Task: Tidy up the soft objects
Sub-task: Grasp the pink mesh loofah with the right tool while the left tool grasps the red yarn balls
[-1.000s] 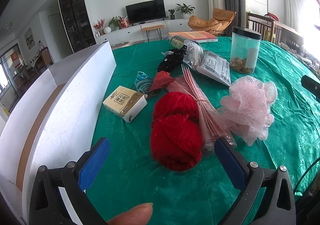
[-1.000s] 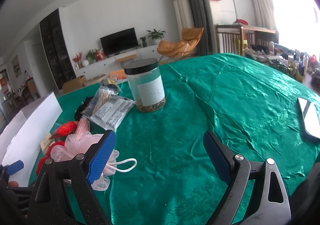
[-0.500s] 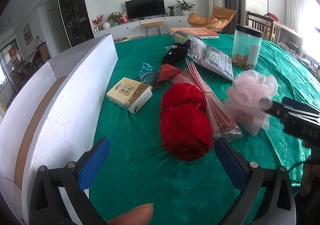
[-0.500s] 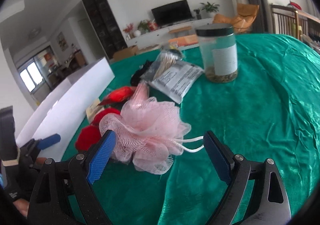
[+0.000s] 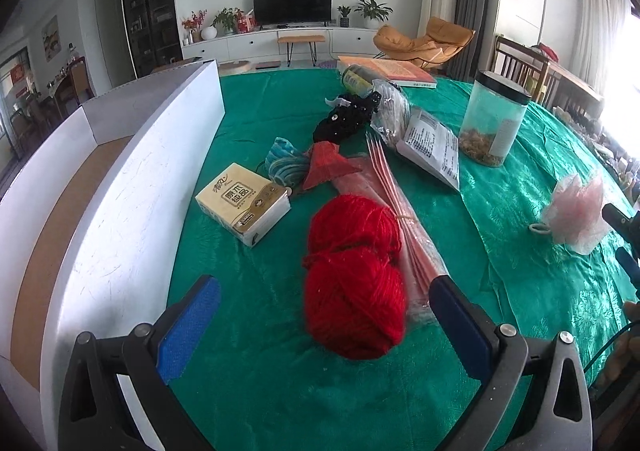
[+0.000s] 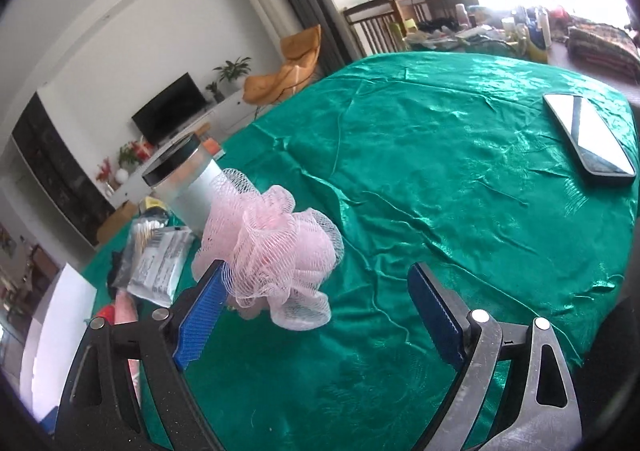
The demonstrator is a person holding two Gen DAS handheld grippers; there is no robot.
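1. Right gripper (image 6: 316, 309) wide open, holding nothing; pink bath pouf (image 6: 272, 251) touches its left finger, just in front of the jar (image 6: 182, 187).
2. Left gripper (image 5: 324, 325) wide open, empty; red yarn (image 5: 354, 275) between its fingers, well left of the jar.
3. White box (image 5: 120, 187) further left.

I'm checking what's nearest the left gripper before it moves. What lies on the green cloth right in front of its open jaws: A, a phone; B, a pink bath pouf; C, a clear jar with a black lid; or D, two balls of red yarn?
D: the red yarn lies just ahead of the left gripper, whose jaws stand wide apart around nothing.
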